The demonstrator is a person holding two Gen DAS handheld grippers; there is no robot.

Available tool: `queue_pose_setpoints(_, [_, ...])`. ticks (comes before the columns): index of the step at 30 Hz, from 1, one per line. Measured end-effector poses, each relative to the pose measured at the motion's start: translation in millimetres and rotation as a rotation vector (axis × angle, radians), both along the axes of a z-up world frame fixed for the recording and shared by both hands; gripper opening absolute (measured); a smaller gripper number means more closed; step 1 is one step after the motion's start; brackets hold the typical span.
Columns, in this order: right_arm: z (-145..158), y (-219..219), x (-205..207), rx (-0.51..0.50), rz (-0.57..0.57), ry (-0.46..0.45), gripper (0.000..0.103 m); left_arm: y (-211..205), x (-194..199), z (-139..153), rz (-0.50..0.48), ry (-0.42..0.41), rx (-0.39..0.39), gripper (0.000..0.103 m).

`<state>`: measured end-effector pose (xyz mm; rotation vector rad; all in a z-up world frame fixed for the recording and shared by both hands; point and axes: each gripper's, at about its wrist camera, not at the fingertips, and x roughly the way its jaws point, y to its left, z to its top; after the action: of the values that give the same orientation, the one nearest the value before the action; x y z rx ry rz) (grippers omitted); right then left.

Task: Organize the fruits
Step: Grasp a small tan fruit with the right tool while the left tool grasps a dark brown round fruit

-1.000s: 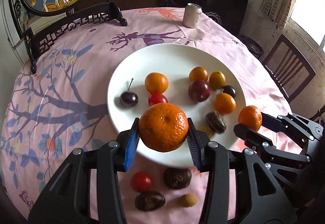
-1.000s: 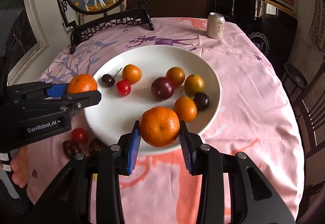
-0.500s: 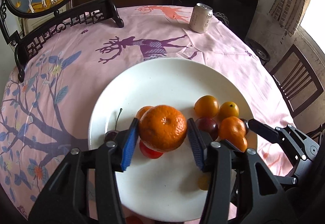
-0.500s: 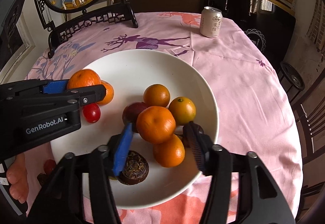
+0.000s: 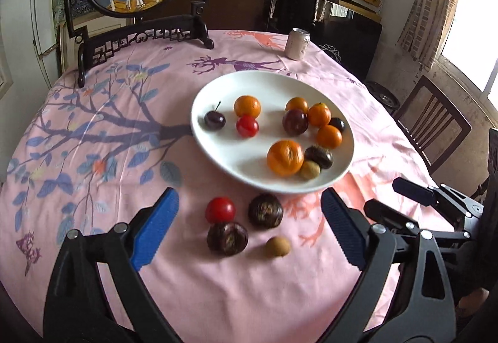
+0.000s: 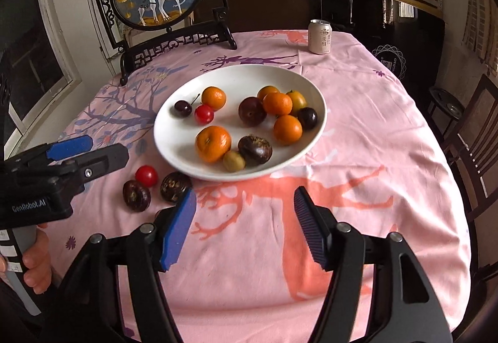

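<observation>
Both tongs have just spread and pinch nothing; the left tongs [image 5: 249,229] bracket the loose fruits [image 5: 227,238] on the counter [image 5: 93,156], nearer than the right tongs [image 6: 242,227].

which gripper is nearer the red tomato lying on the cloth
Left. The left gripper is open with the red tomato sitting just ahead between its fingers. The right gripper is open too, off to the tomato's right, over bare cloth.
</observation>
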<state>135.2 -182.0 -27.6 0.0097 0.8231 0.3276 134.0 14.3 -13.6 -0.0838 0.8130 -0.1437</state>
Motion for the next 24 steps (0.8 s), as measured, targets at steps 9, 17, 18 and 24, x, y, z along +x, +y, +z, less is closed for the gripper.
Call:
queue_pose_setpoints(9, [-17.7, 36.2, -14.0, -0.029, 0.083, 0.058, 0.066, 43.9, -33.9, -20.6, 0.119, 0.025, 0.046, 0.094])
queue_pose_setpoints(17, [-44.4, 86.9, -12.9, -0.079, 0.208, 0.075, 0.06, 68.0, -44.4, -35.3, 0.165, 0.067, 0.035, 0.094])
queue_pose_setpoints(18, [-45.9, 91.6, -10.9, -0.084, 0.22, 0.076, 0.057, 69.5, -45.6, -36.2, 0.166, 0.069, 0.032, 0.094])
queue_pose_setpoints(24, [-62.4, 110.9, 4.9, -0.14, 0.239, 0.091, 0.025, 69.1, -47.5, -37.1, 0.165, 0.076, 0.028, 0.094])
